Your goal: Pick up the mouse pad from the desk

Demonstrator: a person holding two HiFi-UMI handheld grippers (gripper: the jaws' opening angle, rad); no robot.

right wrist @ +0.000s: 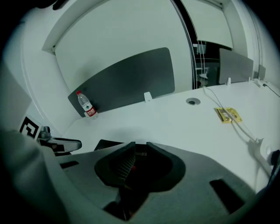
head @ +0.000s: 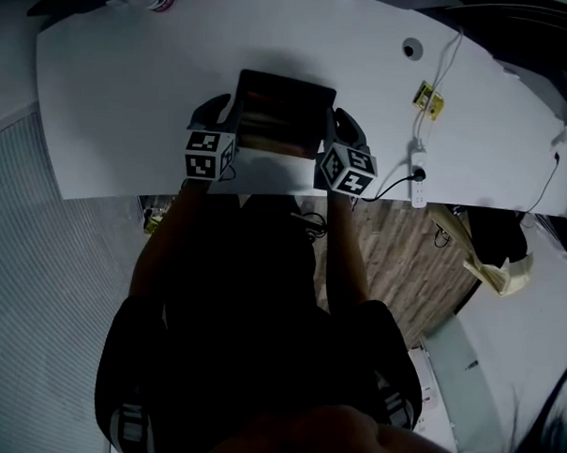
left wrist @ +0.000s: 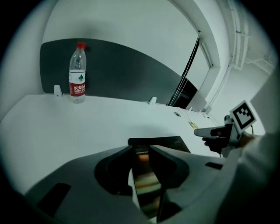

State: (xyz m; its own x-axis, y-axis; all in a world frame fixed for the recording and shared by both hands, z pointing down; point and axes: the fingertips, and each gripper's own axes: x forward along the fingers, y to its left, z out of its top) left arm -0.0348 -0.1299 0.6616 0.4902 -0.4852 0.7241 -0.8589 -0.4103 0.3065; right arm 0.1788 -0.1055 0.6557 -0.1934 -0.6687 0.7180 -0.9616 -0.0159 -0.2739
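Dark sleeves and the person's dark-clothed body fill the near part of the head view, both arms reaching forward to the white counter (head: 130, 92). Each hand carries a tool with a marker cube.

The left tool (head: 230, 129) sits at the left edge of the mouse pad (head: 284, 113). In the left gripper view its jaws stand narrow, with a glossy strip of the pad clamped between them. The right tool (head: 329, 134) sits at the pad's right edge. In the right gripper view its jaws are likewise drawn close, with the dark pad pinched between them.

So the pad hangs between the two tools, near the counter's near edge and in front of the person. It is a dark rectangle with a sheen on its near part. A soft shadow lies on the counter around its far edge; whether any part of it touches the surface cannot be told.

At the far left of the counter a clear water bottle (left wrist: 77, 74) with a red cap and red label stands upright before a dark divider panel (left wrist: 131, 74). To the right lie a yellow tag (head: 428, 98) and a white power strip (head: 418, 170) on a white cable, well apart from the pad.
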